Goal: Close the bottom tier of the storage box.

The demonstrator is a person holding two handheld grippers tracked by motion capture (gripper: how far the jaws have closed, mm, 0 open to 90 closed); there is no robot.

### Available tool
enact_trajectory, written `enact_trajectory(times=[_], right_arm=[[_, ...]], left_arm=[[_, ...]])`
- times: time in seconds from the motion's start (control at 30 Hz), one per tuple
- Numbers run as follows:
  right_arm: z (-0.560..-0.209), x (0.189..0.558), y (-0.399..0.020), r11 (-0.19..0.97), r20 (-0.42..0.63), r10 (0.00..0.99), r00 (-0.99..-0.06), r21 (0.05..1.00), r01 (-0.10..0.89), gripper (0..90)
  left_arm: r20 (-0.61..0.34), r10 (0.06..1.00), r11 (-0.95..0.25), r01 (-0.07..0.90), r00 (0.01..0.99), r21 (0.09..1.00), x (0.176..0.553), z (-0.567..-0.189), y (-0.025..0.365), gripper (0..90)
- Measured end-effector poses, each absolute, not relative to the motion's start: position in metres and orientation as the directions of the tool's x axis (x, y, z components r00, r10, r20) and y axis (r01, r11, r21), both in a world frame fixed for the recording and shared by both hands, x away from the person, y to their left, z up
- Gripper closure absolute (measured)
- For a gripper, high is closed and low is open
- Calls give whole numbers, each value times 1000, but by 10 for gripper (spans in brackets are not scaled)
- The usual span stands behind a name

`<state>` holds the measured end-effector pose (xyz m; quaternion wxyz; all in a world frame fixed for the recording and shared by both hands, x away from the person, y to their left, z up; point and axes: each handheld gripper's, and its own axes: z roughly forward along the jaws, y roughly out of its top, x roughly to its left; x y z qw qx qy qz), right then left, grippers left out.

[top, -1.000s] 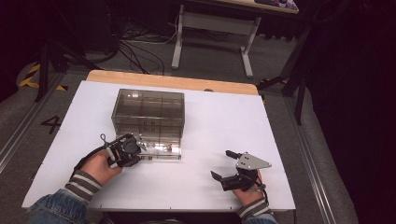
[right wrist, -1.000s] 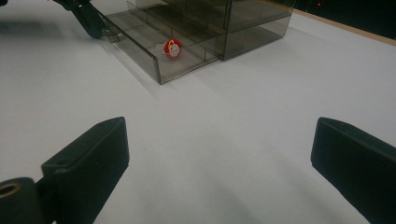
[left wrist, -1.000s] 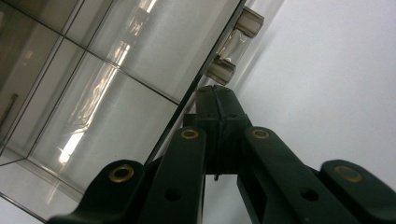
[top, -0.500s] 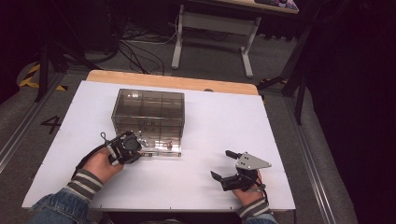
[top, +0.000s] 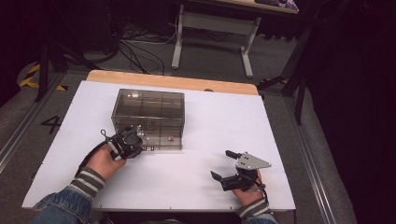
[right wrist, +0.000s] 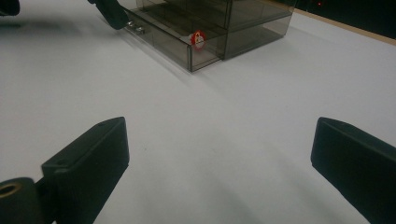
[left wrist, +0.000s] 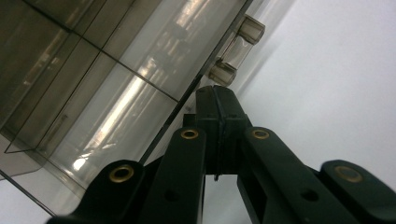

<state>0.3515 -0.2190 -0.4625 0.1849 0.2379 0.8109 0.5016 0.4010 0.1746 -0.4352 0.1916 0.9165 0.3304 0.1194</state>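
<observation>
The bottom drawer (right wrist: 180,39) is part-way drawn out by the closed left hand-held gripper (top: 135,145); the right hand-held gripper (top: 223,165) rests open on the desk (top: 210,121).

The high view looks forward and down over the white table (top: 187,177). Both gripper views sit low and share the smoky transparent plastic drawer box (top: 149,116), the left one pressed close against it.

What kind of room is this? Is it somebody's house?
Probably not a house: it looks like a lab or workshop. A white table holds a clear drawer box, cables sprawl over the grey floor, and striped tape marks the floor's edge.
</observation>
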Motion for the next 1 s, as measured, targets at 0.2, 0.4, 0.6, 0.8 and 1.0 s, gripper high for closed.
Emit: enact_trajectory(times=[0.2,0.4,0.6,0.8,1.0], right_arm=[[-463,352,-219,384,-62,572,-818,901,201,49],[-463,351,-219,383,-60,572,-818,901,202,49],[-463,351,-219,382,-59,573,-817,902,203,49],[-463,352,-219,380,-56,573,-817,902,204,49],[-463,352,-219,382,-60,574,-817,902,202,49]], left_arm=[[92,672,-686,570,735,452,408,-437,177,898],[92,685,-672,577,723,464,412,-437,179,897],[97,699,-656,582,708,481,416,-438,181,898],[87,710,-639,586,699,499,420,-439,182,898],[85,719,-624,586,690,517,423,-440,184,897]])
